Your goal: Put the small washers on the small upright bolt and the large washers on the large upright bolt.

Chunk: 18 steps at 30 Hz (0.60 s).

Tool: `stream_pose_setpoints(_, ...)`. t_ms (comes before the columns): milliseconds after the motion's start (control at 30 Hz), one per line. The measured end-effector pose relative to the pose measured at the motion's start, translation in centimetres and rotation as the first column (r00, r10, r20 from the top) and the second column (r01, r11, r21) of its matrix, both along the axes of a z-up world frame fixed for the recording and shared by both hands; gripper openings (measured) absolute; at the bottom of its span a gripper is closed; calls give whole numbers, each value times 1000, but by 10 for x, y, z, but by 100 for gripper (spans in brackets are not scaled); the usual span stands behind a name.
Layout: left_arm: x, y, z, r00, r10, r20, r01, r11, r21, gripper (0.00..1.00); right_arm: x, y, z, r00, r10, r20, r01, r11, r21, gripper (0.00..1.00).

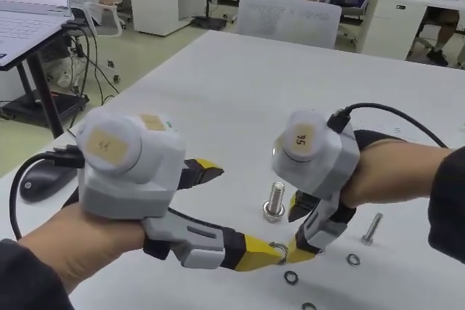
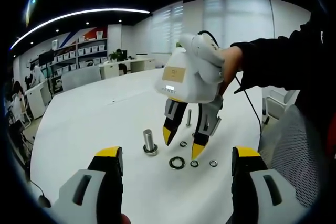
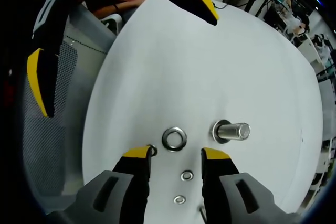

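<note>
Two grippers, both with jaws spread and nothing in them. The right gripper [image 3: 177, 153] hangs tips-down over the table [image 1: 240, 85], with the large washer [image 3: 174, 138] lying flat just off its tips, near the upright large bolt [image 3: 233, 130]. The small washers [image 1: 353, 259] lie loose close by, and the small bolt [image 1: 372, 229] stands a bit past them. The left gripper [image 2: 177, 153] faces the right one close up

Bright even overhead light, soft shadows, heavy fisheye distortion at edges (glare from ceiling strips [image 2: 79, 15])
</note>
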State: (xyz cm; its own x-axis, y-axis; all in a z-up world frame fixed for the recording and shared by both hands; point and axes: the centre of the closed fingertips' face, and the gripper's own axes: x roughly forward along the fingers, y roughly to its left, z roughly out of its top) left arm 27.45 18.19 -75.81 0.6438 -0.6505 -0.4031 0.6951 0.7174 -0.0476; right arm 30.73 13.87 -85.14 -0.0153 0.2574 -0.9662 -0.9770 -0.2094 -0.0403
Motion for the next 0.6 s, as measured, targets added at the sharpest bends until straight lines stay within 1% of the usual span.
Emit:
stream_pose_setpoints(367,0,2,0,1000,3,-1,-3,1000,2,85,-4,9,-13,1000,7,-17,-8,1000,-12,38)
stream_pose_setpoints(600,0,3,1,1000,6,0,-6,1000,0,85,-4,8,-22,1000,7,-24,-8,1000,-29,37)
